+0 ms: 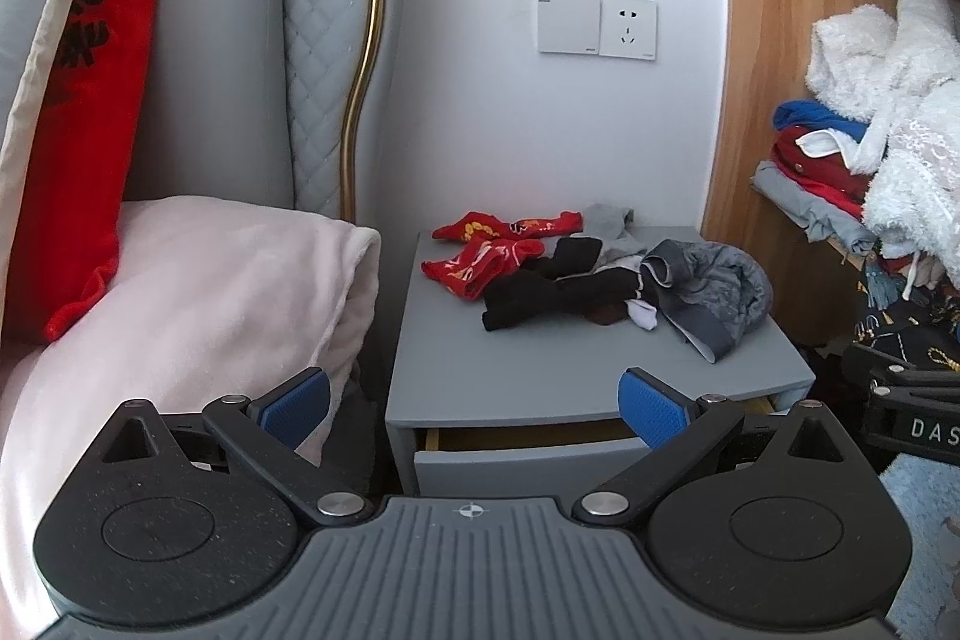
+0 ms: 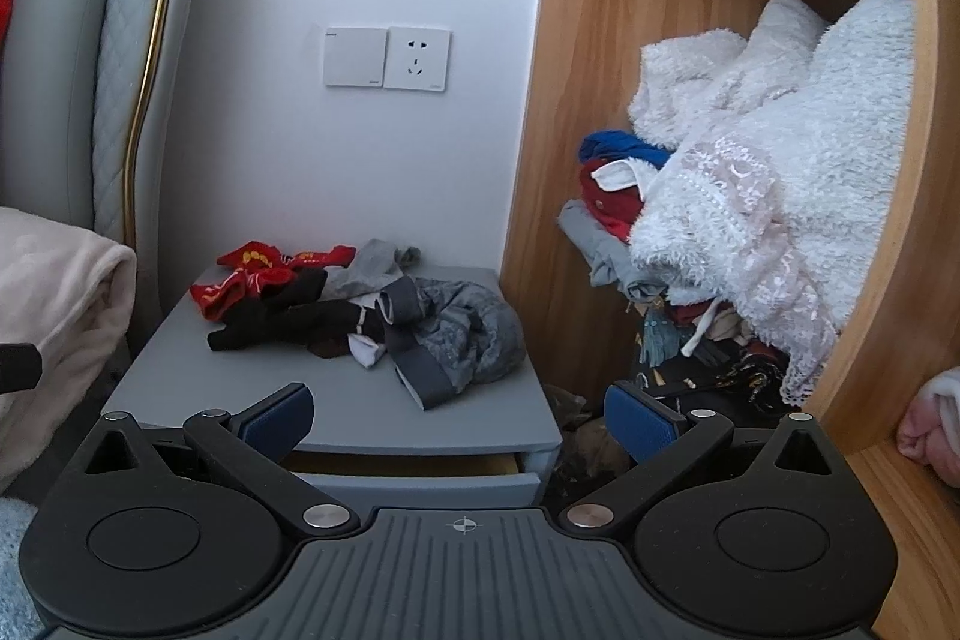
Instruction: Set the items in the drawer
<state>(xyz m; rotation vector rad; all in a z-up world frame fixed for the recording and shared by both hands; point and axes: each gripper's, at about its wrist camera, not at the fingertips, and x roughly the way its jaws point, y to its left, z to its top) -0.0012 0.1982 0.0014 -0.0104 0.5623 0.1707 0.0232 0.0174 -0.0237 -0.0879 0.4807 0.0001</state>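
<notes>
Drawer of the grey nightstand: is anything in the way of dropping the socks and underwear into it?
Yes. The drawer is pulled out only a crack, so the nightstand top covers its opening. The clothes pile lies on that top. Both the left gripper and right gripper are open and empty.

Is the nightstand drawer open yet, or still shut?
Partly open. The drawer front stands forward of the nightstand top, with a strip of its wooden inside showing in both views. Contents cannot be seen.
</notes>
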